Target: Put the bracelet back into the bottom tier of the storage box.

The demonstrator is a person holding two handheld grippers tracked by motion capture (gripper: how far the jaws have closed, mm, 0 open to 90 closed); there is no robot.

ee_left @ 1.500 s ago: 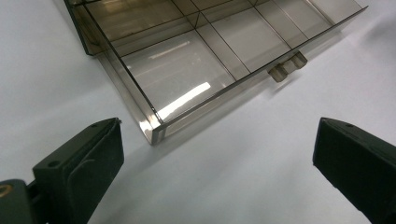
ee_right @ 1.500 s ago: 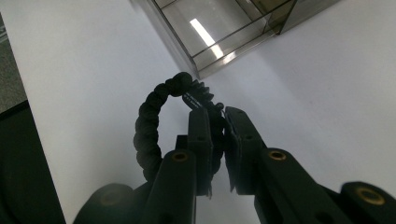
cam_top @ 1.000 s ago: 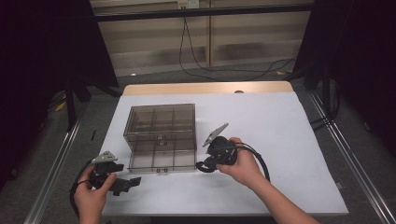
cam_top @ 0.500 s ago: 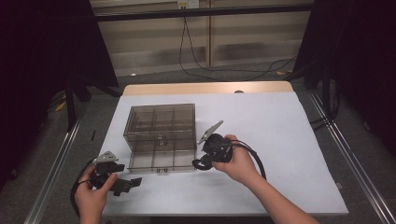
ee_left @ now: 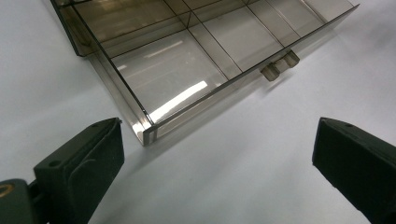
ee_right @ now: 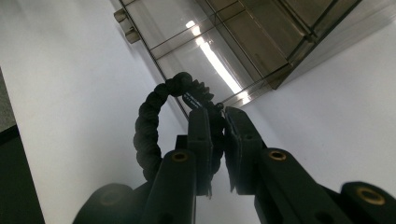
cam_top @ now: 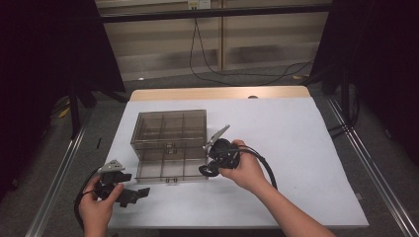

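A smoky see-through compartment box [cam_top: 170,114] stands on the white table, with a shallow divided half lying flat toward me and two small latches [cam_top: 170,180] on its front edge. My right gripper [cam_top: 205,170] is at that half's front right corner, shut on a black ribbed elastic ring [cam_top: 207,172]. In the right gripper view the ring [ee_right: 148,122] loops out to the left of the pinching jaws [ee_right: 217,114], with the box [ee_right: 224,42] just beyond. My left gripper [cam_top: 141,193] rests at the table's front left, open and holding nothing. In the left gripper view its jaws [ee_left: 217,135] face the box corner [ee_left: 147,130].
A white sheet [cam_top: 296,148] covers the table, with a wooden strip [cam_top: 217,93] along the far edge. Metal rails [cam_top: 365,163] run along both sides. Cables [cam_top: 222,69] lie on the floor behind. Open table surface lies right of the box.
My right gripper has shifted slightly left, toward the box's front right corner, still with the black ring in it. The left gripper has stayed put.
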